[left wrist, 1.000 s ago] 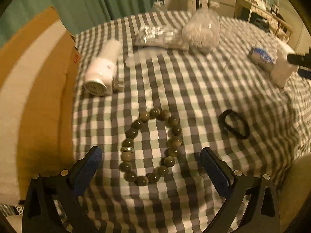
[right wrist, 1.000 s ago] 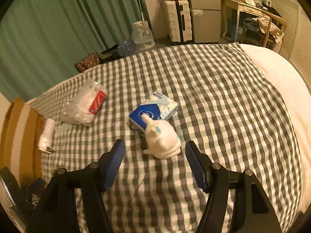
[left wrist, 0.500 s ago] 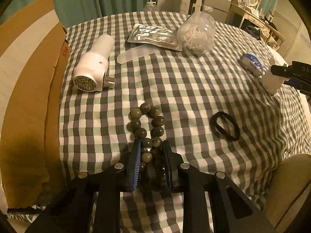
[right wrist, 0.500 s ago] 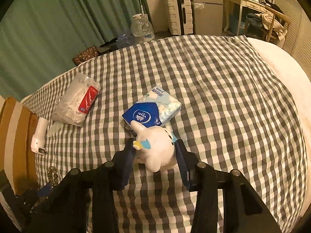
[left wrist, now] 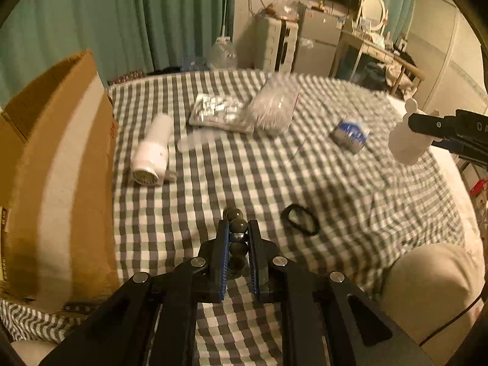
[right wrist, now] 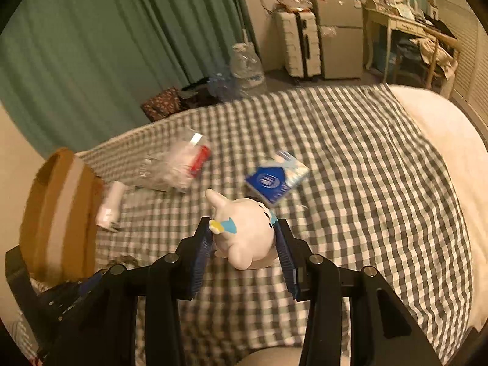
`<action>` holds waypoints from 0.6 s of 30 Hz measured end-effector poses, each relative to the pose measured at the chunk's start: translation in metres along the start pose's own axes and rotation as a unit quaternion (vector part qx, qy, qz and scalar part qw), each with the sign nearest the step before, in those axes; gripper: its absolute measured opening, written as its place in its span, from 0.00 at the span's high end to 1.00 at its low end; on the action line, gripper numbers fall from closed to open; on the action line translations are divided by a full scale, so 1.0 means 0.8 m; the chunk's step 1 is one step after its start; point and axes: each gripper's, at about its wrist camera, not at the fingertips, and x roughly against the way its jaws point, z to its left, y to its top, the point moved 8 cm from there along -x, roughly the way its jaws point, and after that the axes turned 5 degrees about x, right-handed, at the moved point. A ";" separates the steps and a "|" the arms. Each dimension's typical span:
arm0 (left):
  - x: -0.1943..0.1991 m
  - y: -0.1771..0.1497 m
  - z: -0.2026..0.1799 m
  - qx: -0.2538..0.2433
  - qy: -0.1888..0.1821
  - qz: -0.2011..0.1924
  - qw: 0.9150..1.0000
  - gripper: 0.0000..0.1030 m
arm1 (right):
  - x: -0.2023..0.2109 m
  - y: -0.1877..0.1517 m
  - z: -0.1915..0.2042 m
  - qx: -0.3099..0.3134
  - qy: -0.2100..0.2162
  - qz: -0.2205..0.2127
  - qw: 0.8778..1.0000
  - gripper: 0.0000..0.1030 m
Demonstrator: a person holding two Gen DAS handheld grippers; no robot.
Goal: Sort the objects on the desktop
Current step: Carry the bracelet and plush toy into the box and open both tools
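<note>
My left gripper is shut on a dark bead bracelet and holds it lifted above the checked cloth. My right gripper is shut on a white toy figure with a blue and yellow mark, held above the cloth; the toy also shows in the left wrist view. An open cardboard box stands at the left edge of the cloth and shows in the right wrist view too.
On the cloth lie a white plug-in device, a foil pack, a clear bag, a blue tissue pack and a black hair tie. A pale cushion sits at the right front.
Both grippers closed on their objects and lifted them off the cloth: the left with the bracelet, the right with the white toy. Both views have tilted upward.
</note>
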 end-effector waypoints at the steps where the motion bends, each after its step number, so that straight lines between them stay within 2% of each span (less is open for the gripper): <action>1: 0.006 0.004 -0.001 0.000 -0.001 -0.006 1.000 0.89 | 0.008 0.003 0.008 0.003 0.006 -0.005 1.000 0.60; 6: 0.037 0.023 -0.003 0.004 -0.011 -0.028 1.000 0.89 | 0.050 0.013 0.046 0.026 0.024 -0.030 0.999 0.60; 18: 0.122 0.073 0.010 0.018 -0.018 -0.082 0.996 0.89 | 0.111 0.019 0.126 0.082 0.051 -0.054 0.994 0.60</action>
